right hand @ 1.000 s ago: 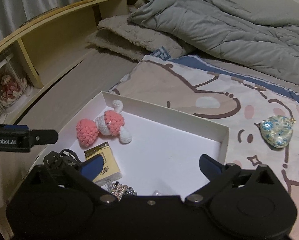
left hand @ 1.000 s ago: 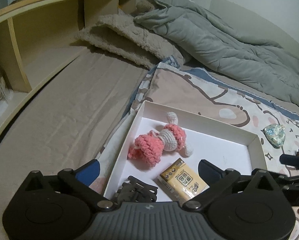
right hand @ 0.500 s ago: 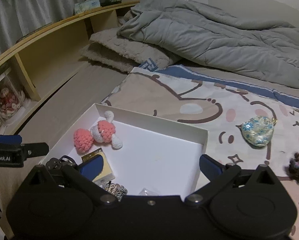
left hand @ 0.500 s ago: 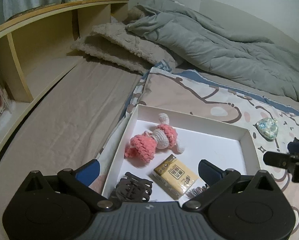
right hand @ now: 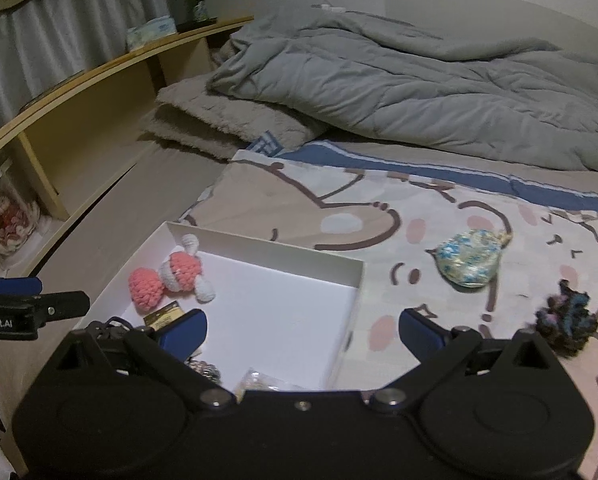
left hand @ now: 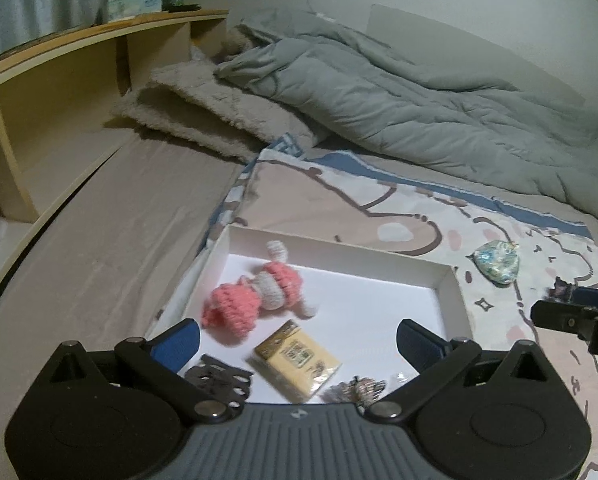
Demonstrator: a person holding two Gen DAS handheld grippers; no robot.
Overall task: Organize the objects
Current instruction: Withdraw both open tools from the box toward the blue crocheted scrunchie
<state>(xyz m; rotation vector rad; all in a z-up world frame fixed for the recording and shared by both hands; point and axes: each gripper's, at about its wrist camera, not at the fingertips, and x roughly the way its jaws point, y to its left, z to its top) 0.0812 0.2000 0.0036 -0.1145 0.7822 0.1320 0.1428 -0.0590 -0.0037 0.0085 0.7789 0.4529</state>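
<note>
**Inspector:** Both grippers have drawn back and risen; more bed shows. The left gripper (left hand: 297, 334) hangs wide and empty over the white box (left hand: 453, 290). The right gripper (right hand: 302, 330) is equally wide, holding nothing.

**Clerk:** Items outstanding?

**Inspector:** The floral pouch (right hand: 467, 262) and the dark yarn scrunchie (right hand: 567, 318) lie on the cartoon blanket (right hand: 299, 196), right of the box. The crochet doll (left hand: 255, 296) and tissue pack (left hand: 297, 360) are boxed.

**Clerk:** Advice?

**Inspector:** Swing right, centre the jaws on the scrunchie and pinch without snagging the soft blanket. Grey duvet (right hand: 399, 80) and wooden shelf (right hand: 99, 120) lie beyond.
</note>
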